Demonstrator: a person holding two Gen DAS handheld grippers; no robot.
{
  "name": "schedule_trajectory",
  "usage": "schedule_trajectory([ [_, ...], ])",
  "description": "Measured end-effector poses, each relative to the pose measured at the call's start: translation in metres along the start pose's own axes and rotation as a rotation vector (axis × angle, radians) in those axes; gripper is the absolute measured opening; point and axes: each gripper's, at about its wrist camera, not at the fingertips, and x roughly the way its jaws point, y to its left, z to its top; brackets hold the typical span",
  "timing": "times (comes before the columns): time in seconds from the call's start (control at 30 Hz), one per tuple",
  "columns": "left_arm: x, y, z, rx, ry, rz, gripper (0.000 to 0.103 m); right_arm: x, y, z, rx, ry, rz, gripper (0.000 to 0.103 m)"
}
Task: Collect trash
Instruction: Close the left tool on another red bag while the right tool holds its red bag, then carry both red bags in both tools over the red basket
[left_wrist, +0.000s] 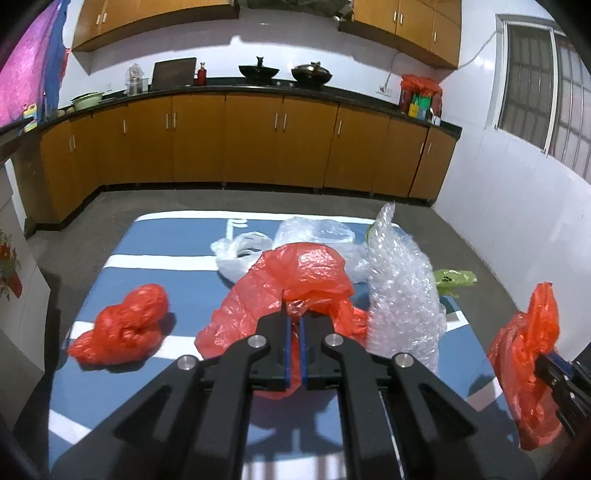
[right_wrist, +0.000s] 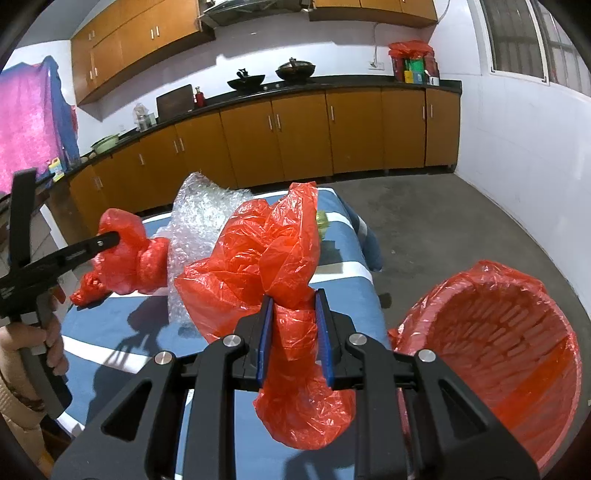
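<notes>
The left gripper (left_wrist: 294, 317) has its jaws pinched nearly together on a fold of a red plastic bag (left_wrist: 295, 273) that lies crumpled near the middle of the table (left_wrist: 155, 236), which is covered in a blue cloth with white stripes. The right gripper (right_wrist: 293, 306) stands narrowly open, its blue pads clamped on the neck of a second red bag (right_wrist: 258, 251), held up over the table's right edge.

Just past that edge, on the floor, sits a waste bin (right_wrist: 498, 332) lined in red plastic, its mouth open and seemingly empty, though the fisheye view bends it.

More trash is left on the table: a wad of red plastic (left_wrist: 125, 325) near the left edge, clear bubble wrap (left_wrist: 399, 291) upright beside the gripped bag, clear plastic bags (left_wrist: 310, 232) toward the far edge, and a green scrap (left_wrist: 454, 278) at the right edge.

The step in hand looks like gathering: both grippers hold a bag. The next move calls for carrying each over the bin's mouth and releasing it.
</notes>
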Motion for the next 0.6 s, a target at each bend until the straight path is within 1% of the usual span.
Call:
schedule_trajectory([
  [0.23, -0.043, 0.021, -0.009, -0.035, -0.03, 0.01, 0.005, -0.013, 0.006, 0.002, -0.009, -0.026, 0.015, 0.022],
  [0.37, -0.061, 0.03, -0.01, -0.062, -0.047, 0.009, 0.005, -0.024, 0.009, 0.003, -0.015, -0.044, 0.017, 0.022],
  [0.6, -0.085, 0.025, -0.009, -0.061, -0.069, -0.016, 0.005, -0.043, 0.008, 0.003, -0.018, -0.076, 0.006, 0.022],
])
